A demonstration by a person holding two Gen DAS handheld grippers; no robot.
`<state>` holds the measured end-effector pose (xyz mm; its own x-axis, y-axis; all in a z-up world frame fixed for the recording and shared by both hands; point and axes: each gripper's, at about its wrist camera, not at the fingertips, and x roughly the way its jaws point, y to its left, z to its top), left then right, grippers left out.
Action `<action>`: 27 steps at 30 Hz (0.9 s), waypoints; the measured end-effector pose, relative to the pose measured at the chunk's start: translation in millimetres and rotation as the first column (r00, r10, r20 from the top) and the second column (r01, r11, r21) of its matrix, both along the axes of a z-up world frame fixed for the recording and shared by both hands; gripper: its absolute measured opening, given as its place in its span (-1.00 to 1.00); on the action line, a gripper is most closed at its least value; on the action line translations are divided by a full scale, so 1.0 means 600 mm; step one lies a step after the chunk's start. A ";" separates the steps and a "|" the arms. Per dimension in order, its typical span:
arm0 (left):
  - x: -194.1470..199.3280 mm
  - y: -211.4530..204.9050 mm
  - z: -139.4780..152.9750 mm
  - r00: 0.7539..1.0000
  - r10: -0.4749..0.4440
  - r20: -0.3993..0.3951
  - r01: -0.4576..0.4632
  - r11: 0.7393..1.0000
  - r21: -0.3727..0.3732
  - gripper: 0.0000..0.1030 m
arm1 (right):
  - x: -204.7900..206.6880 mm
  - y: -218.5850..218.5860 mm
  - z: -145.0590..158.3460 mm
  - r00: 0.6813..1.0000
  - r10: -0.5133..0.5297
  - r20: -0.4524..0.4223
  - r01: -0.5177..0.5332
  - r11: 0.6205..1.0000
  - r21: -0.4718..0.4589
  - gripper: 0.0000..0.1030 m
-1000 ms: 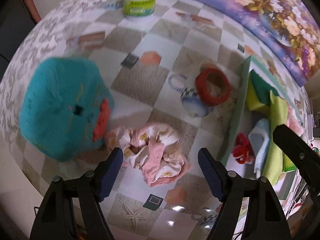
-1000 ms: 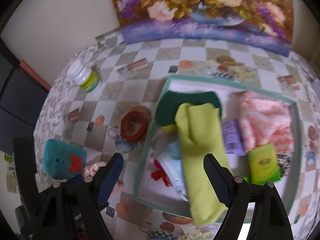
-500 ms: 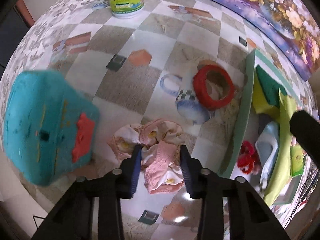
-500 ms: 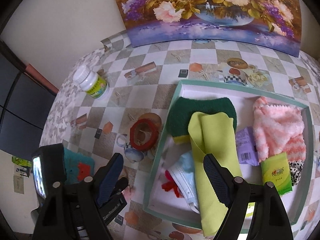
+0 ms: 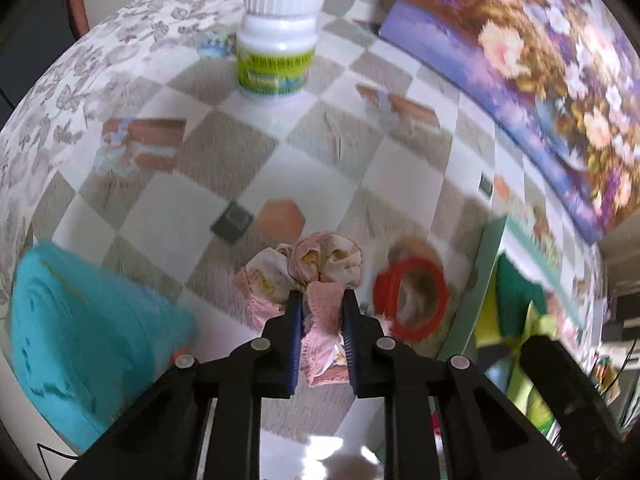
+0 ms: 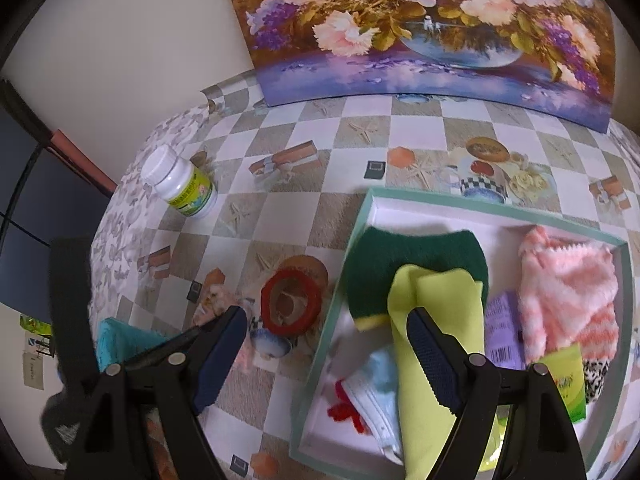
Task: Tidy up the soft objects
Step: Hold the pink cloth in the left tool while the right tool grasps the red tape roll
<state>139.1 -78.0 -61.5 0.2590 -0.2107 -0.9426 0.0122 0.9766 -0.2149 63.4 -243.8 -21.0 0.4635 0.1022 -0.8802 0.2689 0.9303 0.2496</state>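
I see a pink cloth (image 5: 320, 280) with yellow prints, a teal plush (image 5: 80, 340) with an orange-red bit, a red ring (image 5: 412, 300), and a white bottle (image 5: 278, 40) with a green-yellow label on a beige-and-white checked tablecloth (image 5: 340, 140) with starfish, shell and teacup prints and a grey floral border. My tray (image 6: 348, 248) is mint-rimmed, white inside, holding a dark green sponge (image 6: 416, 264), lime cloth (image 6: 436, 340), pink-and-white striped towel (image 6: 568, 292), lilac packet (image 6: 504, 328), green-yellow packet (image 6: 568, 380), pale blue mask (image 6: 376, 384) and a leopard-print scrap (image 6: 596, 380). Behind stands a painting (image 6: 420, 28) of pink, white and purple flowers; gripper pads (image 6: 432, 360) are dark blue on black.
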 end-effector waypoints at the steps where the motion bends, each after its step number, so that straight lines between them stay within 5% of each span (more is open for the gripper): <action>1: 0.007 0.003 0.007 1.000 0.010 0.014 -0.010 1.000 -0.005 -0.63 | 0.003 -0.001 0.000 1.000 -0.003 0.004 0.003 1.000 0.001 0.64; 9: 0.038 0.013 0.040 0.992 0.067 0.106 -0.070 0.997 0.024 -0.63 | 0.031 0.011 -0.003 0.999 0.038 0.010 -0.038 0.999 -0.014 0.64; 27: 0.053 0.085 0.053 0.981 0.172 0.093 -0.174 0.985 0.015 -0.63 | 0.107 0.092 -0.088 0.972 0.197 -0.127 -0.209 0.974 -0.085 0.57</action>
